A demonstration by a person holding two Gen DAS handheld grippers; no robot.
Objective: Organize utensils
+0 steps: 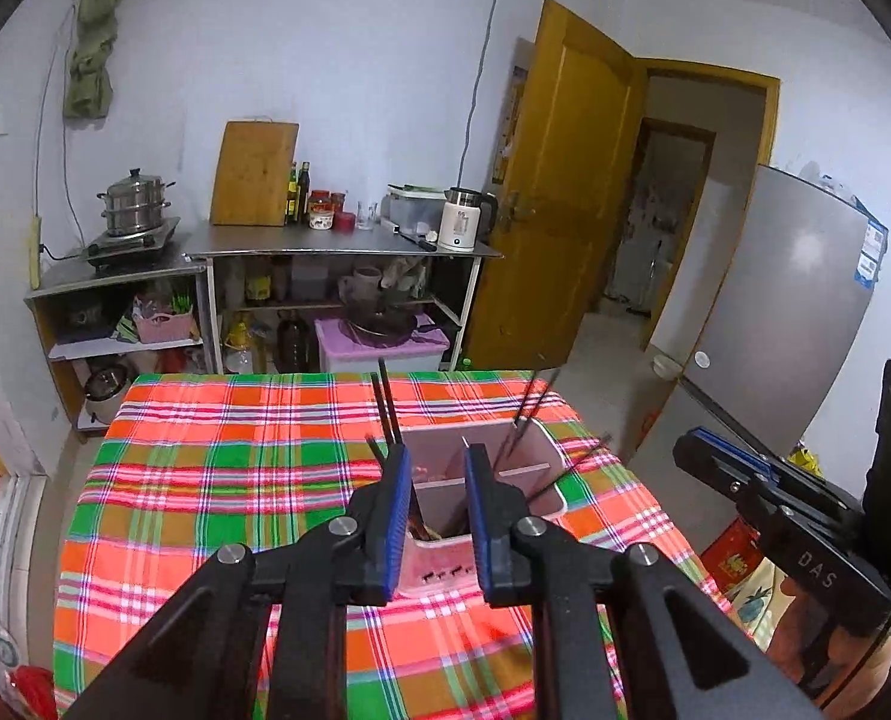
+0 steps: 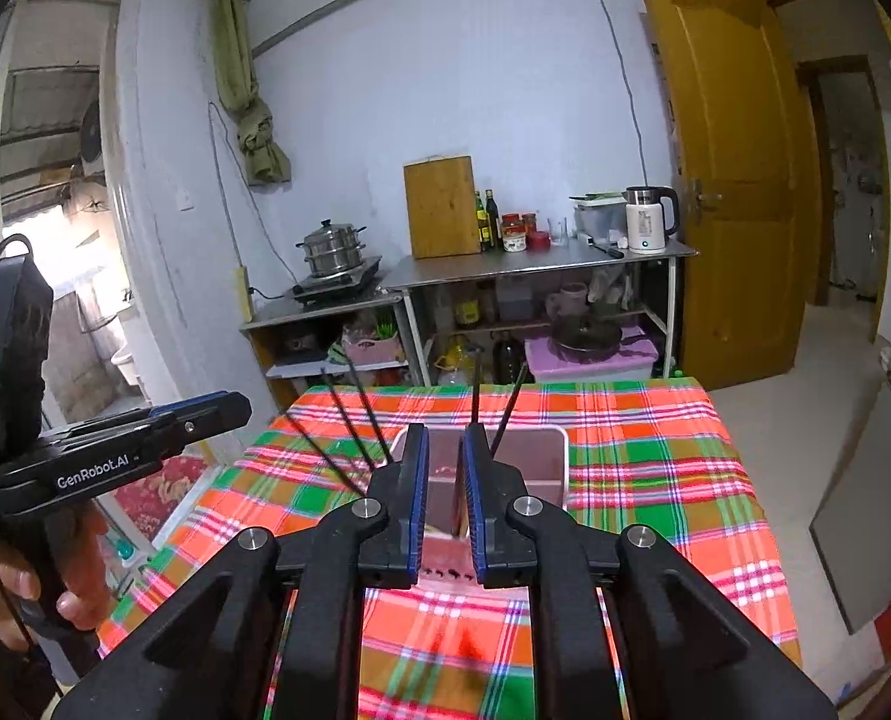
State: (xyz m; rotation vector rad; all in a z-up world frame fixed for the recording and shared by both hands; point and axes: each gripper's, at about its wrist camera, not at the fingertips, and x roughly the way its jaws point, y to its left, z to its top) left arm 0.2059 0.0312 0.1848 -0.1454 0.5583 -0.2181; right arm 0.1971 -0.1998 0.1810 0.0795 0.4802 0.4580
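A pink utensil holder (image 1: 541, 462) with an inner divider stands on the plaid tablecloth (image 1: 235, 480). Several dark chopsticks (image 1: 385, 402) stick up out of it, leaning left and right. My left gripper (image 1: 436, 453) is open and empty, held just in front of and above the holder. The right gripper shows at the right edge of this view (image 1: 745, 474). In the right wrist view, the same holder (image 2: 529, 456) with chopsticks (image 2: 355, 414) stands behind my right gripper (image 2: 443, 441), which is open and empty. The left gripper (image 2: 205, 414) is at the left.
A steel counter (image 1: 337, 243) at the back wall carries a cutting board, bottles and a white kettle (image 1: 460, 219). A steamer pot (image 1: 133, 204) sits on a stove at the left. A wooden door (image 1: 565, 192) stands open. A grey fridge (image 1: 787, 300) is to the right.
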